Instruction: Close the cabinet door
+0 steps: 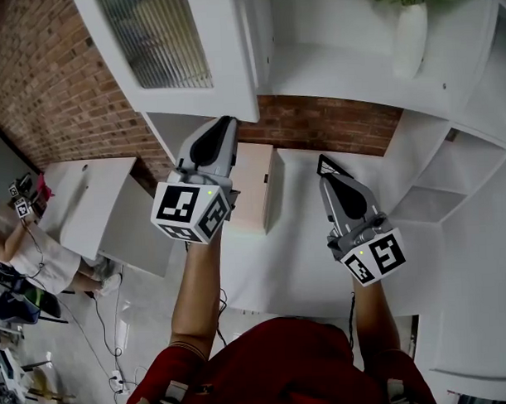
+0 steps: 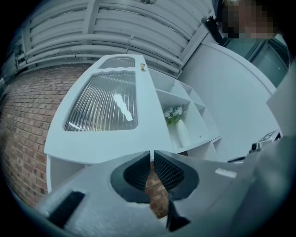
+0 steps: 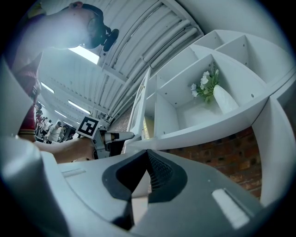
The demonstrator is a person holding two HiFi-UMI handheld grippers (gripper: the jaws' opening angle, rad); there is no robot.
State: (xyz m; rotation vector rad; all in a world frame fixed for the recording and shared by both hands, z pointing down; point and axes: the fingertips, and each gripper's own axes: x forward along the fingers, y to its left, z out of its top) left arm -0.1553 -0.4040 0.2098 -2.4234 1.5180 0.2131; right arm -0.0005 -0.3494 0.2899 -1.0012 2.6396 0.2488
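The white cabinet door (image 1: pixel 169 51) with a ribbed glass pane stands swung open at the top of the head view. It fills the left gripper view as a door (image 2: pixel 106 106) with a small knob near its top edge. My left gripper (image 1: pixel 227 122) points up at the door's lower corner; whether it touches I cannot tell. Its jaws are all but together around the left gripper's tip (image 2: pixel 152 155), with nothing between them. My right gripper (image 1: pixel 322 161) is lower and to the right, under the open shelf, shut and empty (image 3: pixel 148 152).
A white vase with flowers (image 1: pixel 410 38) stands in the open shelf compartment (image 3: pixel 185 92) beside the door. A brick wall (image 1: pixel 325 124) runs behind. A small pale cabinet (image 1: pixel 256 184) sits below, and a person (image 1: pixel 31 246) sits at far left by a white table (image 1: pixel 79 203).
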